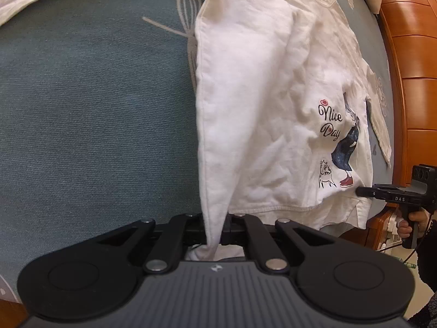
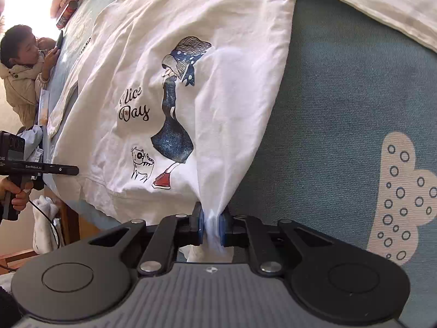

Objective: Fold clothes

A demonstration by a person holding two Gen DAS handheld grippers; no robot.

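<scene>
A white sweatshirt [image 1: 273, 109] with a "Nice Day" print of a girl and a small dog lies spread on a blue-grey bed cover [image 1: 95, 109]. My left gripper [image 1: 214, 229] is shut on a pulled-up fold at the sweatshirt's hem corner. In the right wrist view the same sweatshirt [image 2: 164, 68] shows its print, and my right gripper [image 2: 211, 229] is shut on a bunched piece of the hem between its blue pads [image 2: 201, 227]. Each gripper appears from the side in the other's view: the right gripper [image 1: 363, 191] at the hem's far corner, the left gripper [image 2: 73, 170] likewise.
A wooden bed frame [image 1: 409, 68] runs along the right of the left wrist view. Another white garment [image 2: 368, 5] lies at the top right. A person in a beige jacket [image 2: 21, 76] sits beside the bed holding a phone. A can [image 2: 67, 13] lies near the pillows.
</scene>
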